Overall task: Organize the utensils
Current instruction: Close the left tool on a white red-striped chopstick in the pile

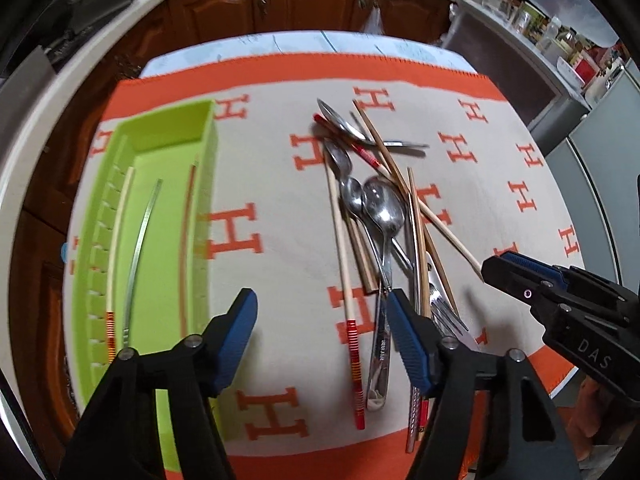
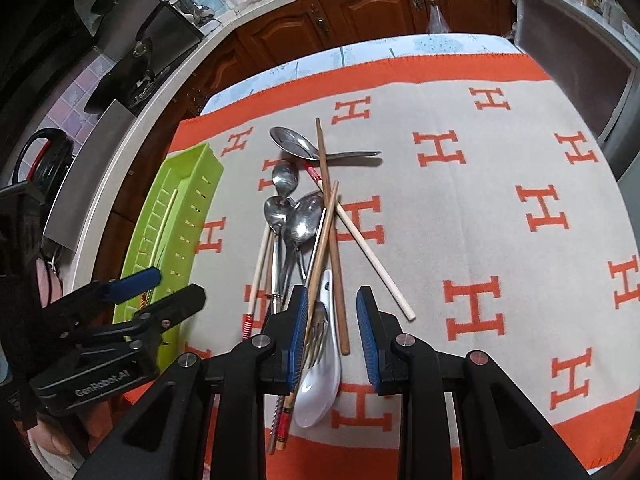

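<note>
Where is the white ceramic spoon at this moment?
In the right wrist view, the white ceramic spoon lies low in the centre, between the right gripper fingers, under the fork and beside a brown chopstick.

tray [image 1: 120, 184]: lime green | cloth [image 1: 280, 184]: beige, orange H pattern

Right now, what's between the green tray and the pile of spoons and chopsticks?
Only bare cloth lies between the green tray and the pile, shown in the left wrist view.
</note>
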### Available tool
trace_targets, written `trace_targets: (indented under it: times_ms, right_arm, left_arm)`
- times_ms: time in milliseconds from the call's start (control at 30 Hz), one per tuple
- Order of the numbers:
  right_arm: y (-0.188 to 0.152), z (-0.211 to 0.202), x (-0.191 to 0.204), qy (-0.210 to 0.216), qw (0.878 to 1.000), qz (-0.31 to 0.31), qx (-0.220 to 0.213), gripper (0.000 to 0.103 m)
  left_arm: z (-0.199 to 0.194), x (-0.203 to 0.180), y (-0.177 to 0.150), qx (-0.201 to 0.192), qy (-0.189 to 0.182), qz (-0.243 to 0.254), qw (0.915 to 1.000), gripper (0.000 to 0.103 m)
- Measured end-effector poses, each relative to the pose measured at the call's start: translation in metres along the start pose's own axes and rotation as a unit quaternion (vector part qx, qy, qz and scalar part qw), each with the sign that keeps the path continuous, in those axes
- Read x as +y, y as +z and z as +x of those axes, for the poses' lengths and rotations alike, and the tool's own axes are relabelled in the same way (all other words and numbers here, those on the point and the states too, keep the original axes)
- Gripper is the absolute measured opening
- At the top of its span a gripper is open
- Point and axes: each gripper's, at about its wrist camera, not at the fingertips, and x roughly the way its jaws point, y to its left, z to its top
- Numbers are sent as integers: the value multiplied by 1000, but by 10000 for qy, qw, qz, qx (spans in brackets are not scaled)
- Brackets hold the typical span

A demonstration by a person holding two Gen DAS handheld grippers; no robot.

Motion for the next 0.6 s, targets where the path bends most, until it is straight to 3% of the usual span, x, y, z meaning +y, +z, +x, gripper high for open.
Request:
trace_targets:
  times_ms: [167, 400, 600]
  right_arm:
    - [2, 13, -6, 58, 9999, 54, 106, 26]
    - [1, 26, -6, 141, 9996, 41, 223, 26]
    - [1, 32, -5, 197, 9995, 36, 254, 26]
  left_arm:
    - [26, -2, 3, 316, -64, -6, 9995, 44]
    - [48, -6, 5, 550, -116, 9, 9984, 40]
    - [54, -13, 9, 595, -262, 65, 9979, 28]
